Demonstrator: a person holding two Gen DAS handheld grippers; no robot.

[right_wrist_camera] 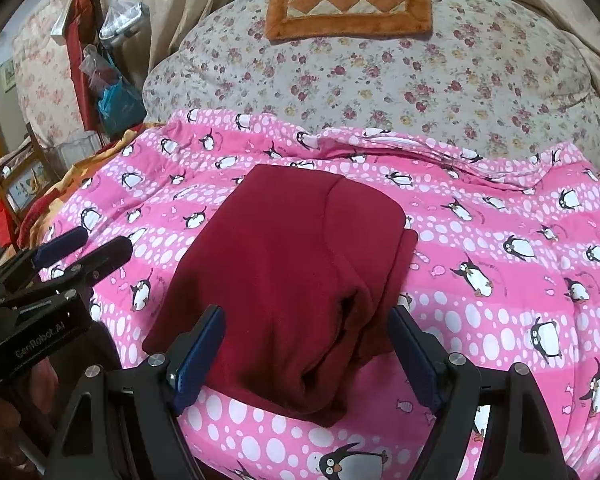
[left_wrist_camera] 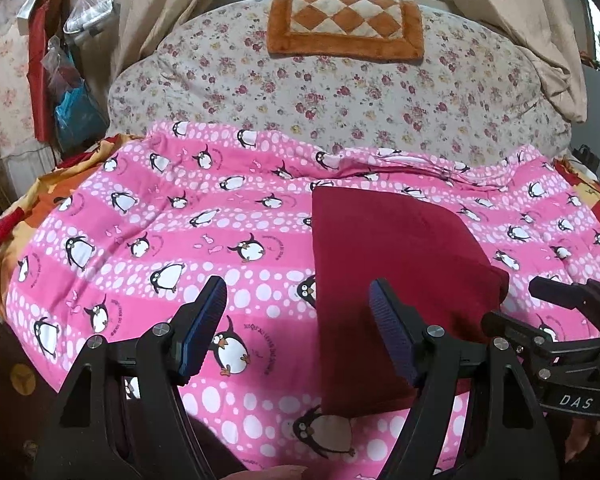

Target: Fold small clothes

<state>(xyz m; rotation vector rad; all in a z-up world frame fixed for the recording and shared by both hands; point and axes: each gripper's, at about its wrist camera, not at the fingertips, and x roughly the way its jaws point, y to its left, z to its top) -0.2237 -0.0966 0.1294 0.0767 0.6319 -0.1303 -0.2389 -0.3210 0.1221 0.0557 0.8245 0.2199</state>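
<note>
Left gripper [left_wrist_camera: 298, 320] spread, nothing between its pads; dark red garment [left_wrist_camera: 388, 264] lies just right of it on the pink penguin blanket [left_wrist_camera: 140, 220], already folded to a compact rectangle. Right wrist view: right gripper [right_wrist_camera: 306, 354] also spread, hovering over the garment's near edge — layers stacked, right edge slightly uneven. Folding looks nearly done; maybe one final tidy or fold left.
</note>
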